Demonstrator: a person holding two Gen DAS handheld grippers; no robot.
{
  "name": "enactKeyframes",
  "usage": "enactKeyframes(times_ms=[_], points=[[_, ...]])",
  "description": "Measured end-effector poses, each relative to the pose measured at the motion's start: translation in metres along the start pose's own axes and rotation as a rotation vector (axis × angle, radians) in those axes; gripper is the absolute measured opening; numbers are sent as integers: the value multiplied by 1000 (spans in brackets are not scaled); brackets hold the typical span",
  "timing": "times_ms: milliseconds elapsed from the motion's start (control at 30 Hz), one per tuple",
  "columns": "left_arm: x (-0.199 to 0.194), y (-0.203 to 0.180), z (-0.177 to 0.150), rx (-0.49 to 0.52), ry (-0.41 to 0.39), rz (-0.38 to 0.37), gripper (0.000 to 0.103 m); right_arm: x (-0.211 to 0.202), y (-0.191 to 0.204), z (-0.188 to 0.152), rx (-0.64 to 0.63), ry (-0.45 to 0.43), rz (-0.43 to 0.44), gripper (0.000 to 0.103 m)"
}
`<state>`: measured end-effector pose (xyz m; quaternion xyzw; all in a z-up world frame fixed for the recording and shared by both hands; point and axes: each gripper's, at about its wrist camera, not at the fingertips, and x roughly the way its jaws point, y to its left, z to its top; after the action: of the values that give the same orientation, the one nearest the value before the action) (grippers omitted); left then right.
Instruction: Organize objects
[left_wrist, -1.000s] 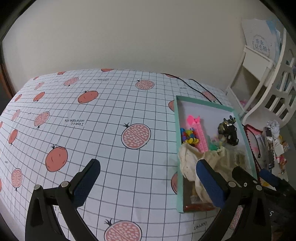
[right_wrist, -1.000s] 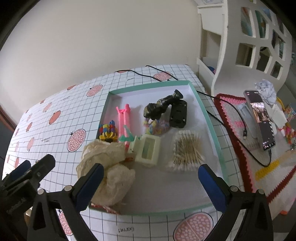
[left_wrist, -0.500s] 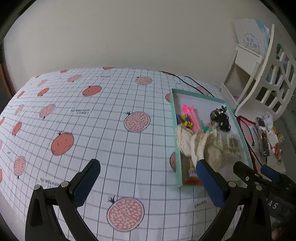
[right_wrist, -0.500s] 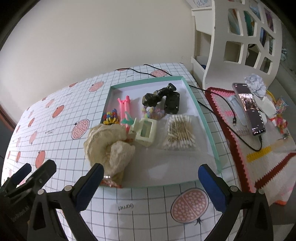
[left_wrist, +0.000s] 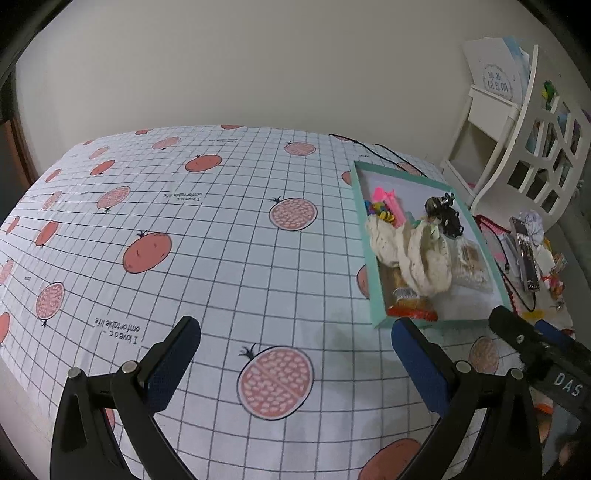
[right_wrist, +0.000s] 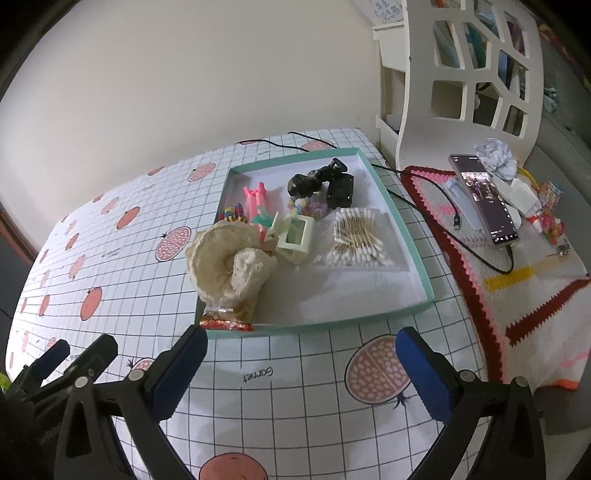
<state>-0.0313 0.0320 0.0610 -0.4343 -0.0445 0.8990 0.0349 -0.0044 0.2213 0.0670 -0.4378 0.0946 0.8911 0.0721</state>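
Both sets of tongs are spread apart and empty: the left gripper (left_wrist: 295, 369) hovers over bare tablecloth (left_wrist: 221, 258), the right gripper (right_wrist: 301, 373) just short of the teal tray (right_wrist: 413, 254) at its 12 o'clock. The tray already holds the cream cloth (right_wrist: 229, 258), cotton swabs (right_wrist: 356, 236), a pale green frame (right_wrist: 295, 240) and black toy (right_wrist: 321, 181). Nothing lies loose on the cloth, so gathering looks largely done.

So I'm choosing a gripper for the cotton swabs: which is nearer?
Right. The right gripper faces the cotton swabs across the tray's near rim; the left gripper sits farther left.
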Motion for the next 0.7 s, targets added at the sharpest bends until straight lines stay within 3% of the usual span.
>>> enactKeyframes(times_ms=[700], points=[[2, 15, -41, -14, 4, 0, 103, 12, 0, -49, -12, 18, 5, 103]])
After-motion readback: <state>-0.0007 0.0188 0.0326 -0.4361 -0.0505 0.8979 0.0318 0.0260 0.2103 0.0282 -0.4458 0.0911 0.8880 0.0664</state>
